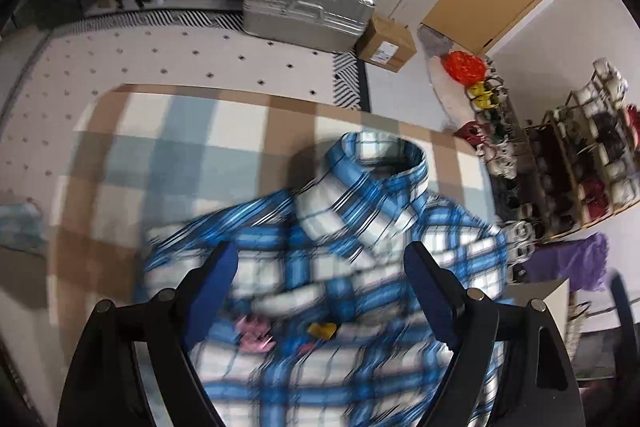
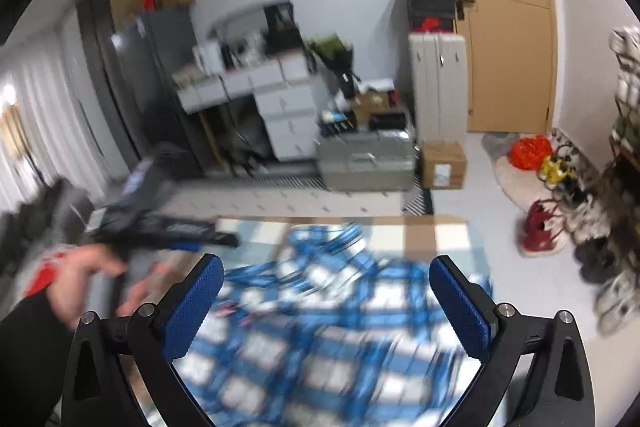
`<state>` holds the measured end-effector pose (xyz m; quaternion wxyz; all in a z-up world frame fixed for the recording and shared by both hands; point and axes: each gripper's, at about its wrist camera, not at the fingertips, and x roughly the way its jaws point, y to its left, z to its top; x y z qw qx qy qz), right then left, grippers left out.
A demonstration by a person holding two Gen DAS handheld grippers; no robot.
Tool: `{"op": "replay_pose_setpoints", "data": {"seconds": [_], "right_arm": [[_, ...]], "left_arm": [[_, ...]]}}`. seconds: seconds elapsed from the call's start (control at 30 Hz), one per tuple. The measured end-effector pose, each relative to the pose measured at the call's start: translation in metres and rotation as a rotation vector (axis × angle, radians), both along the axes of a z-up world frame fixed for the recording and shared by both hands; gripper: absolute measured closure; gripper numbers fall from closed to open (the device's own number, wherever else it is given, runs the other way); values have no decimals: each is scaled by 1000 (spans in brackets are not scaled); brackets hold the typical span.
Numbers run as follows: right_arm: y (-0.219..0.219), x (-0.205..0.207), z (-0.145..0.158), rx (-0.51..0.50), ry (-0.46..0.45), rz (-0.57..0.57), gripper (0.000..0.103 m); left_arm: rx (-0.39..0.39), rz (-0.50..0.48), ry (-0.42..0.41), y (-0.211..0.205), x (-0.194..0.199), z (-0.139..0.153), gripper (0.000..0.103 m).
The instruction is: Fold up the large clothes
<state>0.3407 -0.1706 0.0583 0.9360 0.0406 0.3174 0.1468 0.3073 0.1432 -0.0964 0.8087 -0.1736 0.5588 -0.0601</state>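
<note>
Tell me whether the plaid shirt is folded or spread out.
Folded: the shirt lies as a compact bundle on the checked cloth, collar up.

Soft plaid cloth shirt (image 1: 320, 267)

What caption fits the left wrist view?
Open left gripper above a blue plaid shirt on a checked mat.

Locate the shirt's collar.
In the left wrist view the collar stands at the shirt's far end, just right of centre, over the checked cloth, beyond the open left tongs.
</note>
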Motion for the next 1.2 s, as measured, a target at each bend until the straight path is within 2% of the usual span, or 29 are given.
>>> {"op": "replay_pose_setpoints", "data": {"seconds": [0.1,0.17,0.33,0.43,0.5,0.53,0.57,0.6,0.63,0.67,0.7,0.73,0.77,0.8,0.93,1.07,1.2], "right_arm": [[-5,81,-34,75,178,-36,0],[-3,126,-61,66,276,-65,0],[23,190,-116,-44,388,1,0],[33,213,-150,-79,439,26,1],[33,224,-167,-100,455,16,11],[32,226,-169,-102,465,5,15],[30,228,-174,-73,477,7,18],[30,228,-174,-44,481,17,24],[30,227,-174,-29,477,27,30],[31,226,-174,-35,471,30,38],[32,224,-174,-52,468,28,49],[33,223,-175,-62,472,34,56],[33,220,-177,-65,483,37,73],[34,219,-178,-68,490,38,91],[36,207,-177,-105,479,54,99],[38,186,-158,-163,386,51,100],[42,151,-124,-208,254,37,100]], "left_arm": [[-94,18,56,3,23,-13,21],[-99,20,83,0,39,-27,21],[-48,-26,137,-12,63,-55,21],[-127,-6,161,-7,68,-71,25],[-187,28,157,-2,68,-77,25],[-193,33,153,-2,67,-77,26],[-181,24,143,-4,68,-78,31],[-169,21,131,-5,67,-76,48],[-152,8,126,-7,66,-75,56],[-141,-3,125,-8,66,-75,69],[-143,-8,128,-8,65,-76,77],[-178,-4,135,-5,63,-78,81],[-211,2,144,-2,63,-81,91],[-224,12,147,2,62,-82,97],[-212,13,118,6,52,-75,99],[-202,20,80,4,42,-60,100],[-177,2,-2,-1,16,-26,100]]}}
